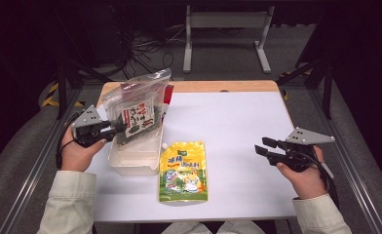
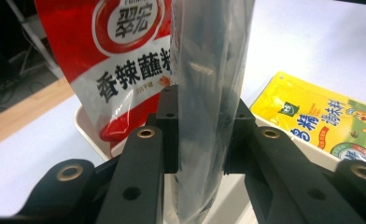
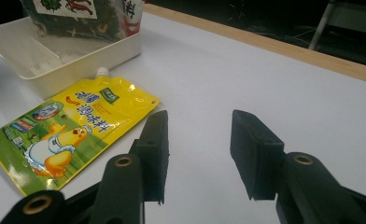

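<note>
My left gripper [image 1: 113, 128] is shut on a clear plastic bag [image 1: 136, 105] with a dark snack and a red-and-white label inside. It holds the bag upright over a white tray [image 1: 130, 165]. In the left gripper view the jaws of my left gripper [image 2: 202, 135] press both sides of the bag [image 2: 209, 70], and a red-and-white packet [image 2: 120, 60] stands behind it in the tray [image 2: 85, 127]. My right gripper [image 1: 265, 146] hovers open over the white table at the right, with nothing between the jaws of the gripper [image 3: 200, 149]. A yellow spouted pouch [image 1: 183, 170] lies flat beside the tray.
The yellow pouch [image 3: 69, 130] lies left of my right gripper's jaws, with the tray [image 3: 78, 65] and the bag [image 3: 78, 14] beyond it. The white mat [image 1: 233, 126] has a wooden strip [image 1: 218, 86] at its far edge. Metal frame legs [image 1: 225, 29] stand on the floor behind.
</note>
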`<state>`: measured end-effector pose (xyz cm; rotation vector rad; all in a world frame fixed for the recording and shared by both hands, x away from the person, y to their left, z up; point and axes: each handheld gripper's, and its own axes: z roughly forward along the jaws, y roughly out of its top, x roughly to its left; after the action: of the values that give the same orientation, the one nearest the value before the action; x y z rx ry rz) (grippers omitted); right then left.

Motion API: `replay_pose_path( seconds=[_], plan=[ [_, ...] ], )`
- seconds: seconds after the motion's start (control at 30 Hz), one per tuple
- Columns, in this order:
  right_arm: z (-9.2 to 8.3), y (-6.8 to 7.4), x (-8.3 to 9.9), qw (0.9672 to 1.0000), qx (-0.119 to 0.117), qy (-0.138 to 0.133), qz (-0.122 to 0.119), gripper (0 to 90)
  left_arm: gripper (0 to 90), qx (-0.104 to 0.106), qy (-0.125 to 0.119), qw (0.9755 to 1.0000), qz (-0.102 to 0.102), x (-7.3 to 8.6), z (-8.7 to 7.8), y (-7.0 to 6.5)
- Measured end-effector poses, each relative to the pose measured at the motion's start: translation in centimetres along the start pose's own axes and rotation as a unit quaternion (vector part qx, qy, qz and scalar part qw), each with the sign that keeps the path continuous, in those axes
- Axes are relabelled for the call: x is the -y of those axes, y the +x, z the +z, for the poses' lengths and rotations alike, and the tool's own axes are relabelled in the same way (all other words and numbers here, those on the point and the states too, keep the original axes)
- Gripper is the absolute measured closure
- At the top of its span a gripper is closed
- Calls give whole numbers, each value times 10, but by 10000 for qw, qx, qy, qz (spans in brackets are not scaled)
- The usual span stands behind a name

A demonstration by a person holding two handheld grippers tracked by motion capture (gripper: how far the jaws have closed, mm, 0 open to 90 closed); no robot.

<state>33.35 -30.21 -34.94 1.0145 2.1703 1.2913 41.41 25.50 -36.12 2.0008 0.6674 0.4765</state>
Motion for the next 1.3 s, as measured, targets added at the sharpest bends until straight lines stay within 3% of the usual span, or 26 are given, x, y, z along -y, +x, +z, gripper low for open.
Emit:
replay_pose_path(
  seconds=[0.2,0.37,0.47,0.6,0.83,1.1,1.17,1.3],
  plan=[
    [-1,-1,0,10000,-5,-15,6,567,739,115,87,9998,-157,5,3,3],
    [0,0,0,10000,0,-18,27,557,736,177,398,9980,-454,11,3,7],
    [0,0,0,10000,-4,-18,30,555,736,186,377,9979,-501,14,4,8],
    [0,0,0,10000,-6,-17,37,553,735,134,367,9981,-486,15,4,8],
    [1,0,0,10000,-16,-21,44,551,734,-5,392,9989,-263,14,4,-1],
    [3,1,-1,10000,-24,-27,-2,542,714,-67,333,9987,-370,16,3,0],
    [2,0,0,10000,-24,-36,18,542,665,-126,297,9987,-407,16,3,0],
    [2,-1,0,10000,-15,-46,28,540,478,-246,188,9979,-565,16,1,-1]
  ],
)
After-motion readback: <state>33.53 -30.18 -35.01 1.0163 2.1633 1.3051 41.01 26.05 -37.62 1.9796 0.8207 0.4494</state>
